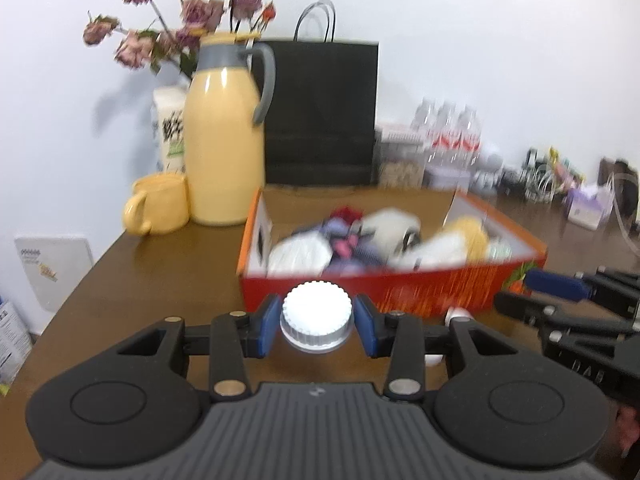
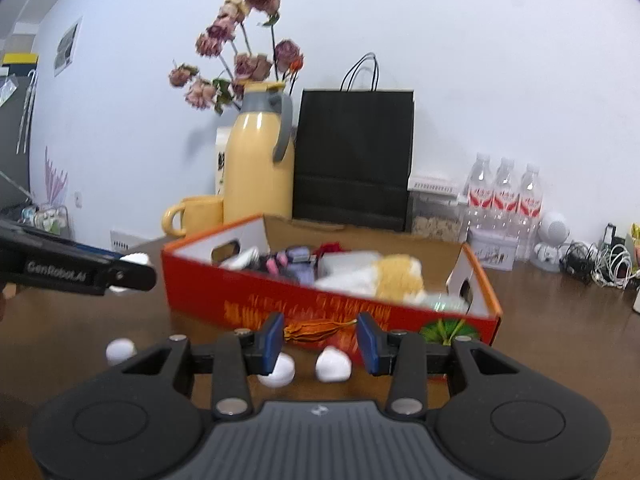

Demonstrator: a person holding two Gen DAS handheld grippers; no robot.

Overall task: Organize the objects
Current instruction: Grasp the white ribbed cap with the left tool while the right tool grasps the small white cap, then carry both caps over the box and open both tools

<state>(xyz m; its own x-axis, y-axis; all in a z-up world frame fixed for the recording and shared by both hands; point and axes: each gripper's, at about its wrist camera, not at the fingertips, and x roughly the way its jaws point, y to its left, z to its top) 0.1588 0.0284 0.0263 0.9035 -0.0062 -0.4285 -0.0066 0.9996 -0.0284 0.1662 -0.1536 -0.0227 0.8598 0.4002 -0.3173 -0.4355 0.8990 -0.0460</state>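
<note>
Left wrist view: my left gripper [image 1: 316,326] holds a white ribbed cap [image 1: 316,320] between its fingers, just before the orange box [image 1: 400,284]; right wrist view: my right gripper [image 2: 320,344] stands wide, nothing gripped, over white balls [image 2: 333,365] on the worktop [image 2: 560,320].

Ahead: we face the box [image 2: 320,304] wall, with its open top crowded.
Near right gripper [image 2: 320,342]: 3 white balls [image 2: 333,364] lie on the table [image 2: 560,320].
Back: flask [image 2: 260,172], mug [image 2: 196,214] and bag [image 2: 354,160] line the wall.
Right: we see bare table beside the box.
</note>
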